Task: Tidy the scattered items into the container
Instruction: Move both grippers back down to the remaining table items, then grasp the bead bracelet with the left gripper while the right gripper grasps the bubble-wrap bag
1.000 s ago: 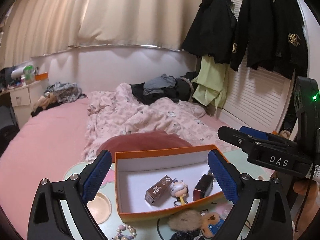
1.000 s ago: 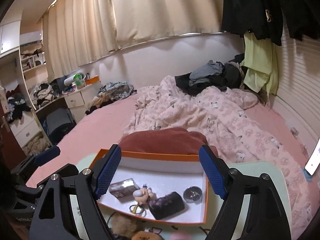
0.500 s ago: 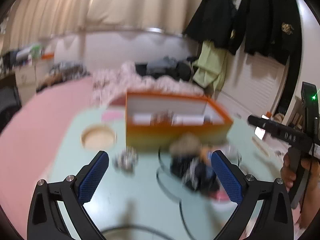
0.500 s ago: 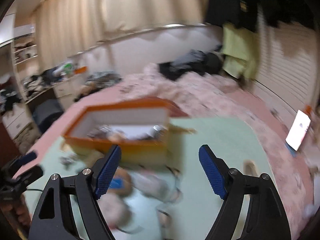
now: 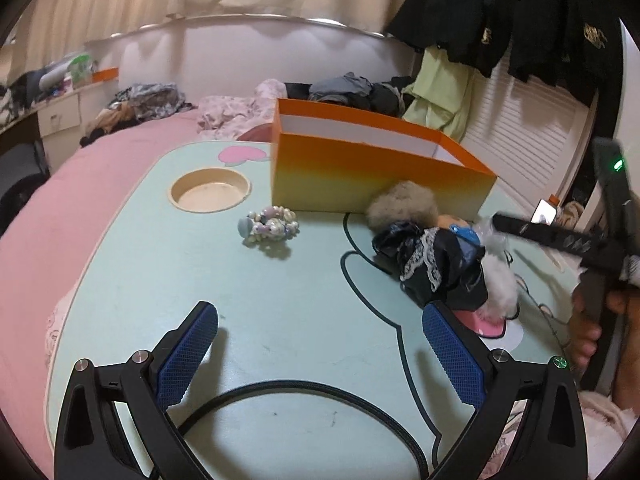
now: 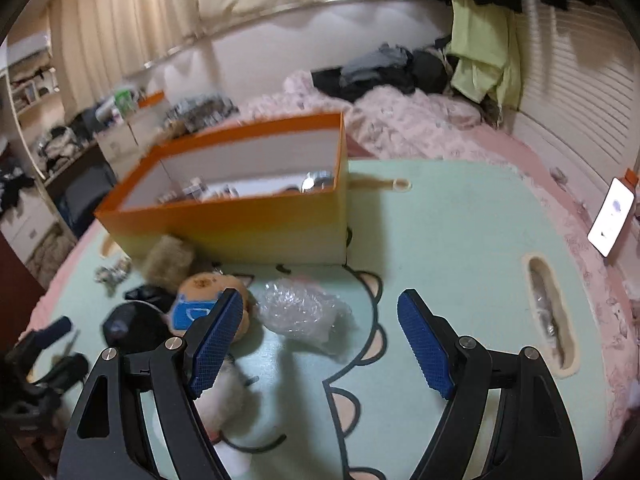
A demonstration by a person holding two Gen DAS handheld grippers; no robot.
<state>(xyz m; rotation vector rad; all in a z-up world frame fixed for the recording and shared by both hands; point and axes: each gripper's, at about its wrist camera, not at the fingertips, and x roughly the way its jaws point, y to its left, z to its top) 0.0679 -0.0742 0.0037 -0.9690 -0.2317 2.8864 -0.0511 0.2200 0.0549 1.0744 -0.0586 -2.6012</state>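
An orange box (image 5: 360, 168) (image 6: 240, 228) stands at the far side of the mint lap table (image 5: 300, 320), with small items inside. In front of it lie a bead bracelet (image 5: 270, 226), a brown fur pompom (image 5: 402, 204) (image 6: 168, 260), a bear plush (image 6: 204, 300), a black lace-trimmed cloth (image 5: 436, 264), white fluff (image 5: 500, 284) and a clear plastic bag (image 6: 300, 312). My left gripper (image 5: 320, 332) hovers open over bare table, nearer than the bracelet. My right gripper (image 6: 320, 336) is open just above the plastic bag, empty.
A round cup recess (image 5: 210, 190) sits left of the box and an oval slot (image 6: 550, 312) at the table's right. A black cable (image 5: 300, 390) loops near my left gripper. A phone (image 6: 612, 216) lies on the pink bed. A hand (image 5: 588, 328) holds the other gripper.
Both grippers have dropped from above the box down to table level in front of it. The box interior is now mostly hidden behind its near wall. Both jaws stay open.
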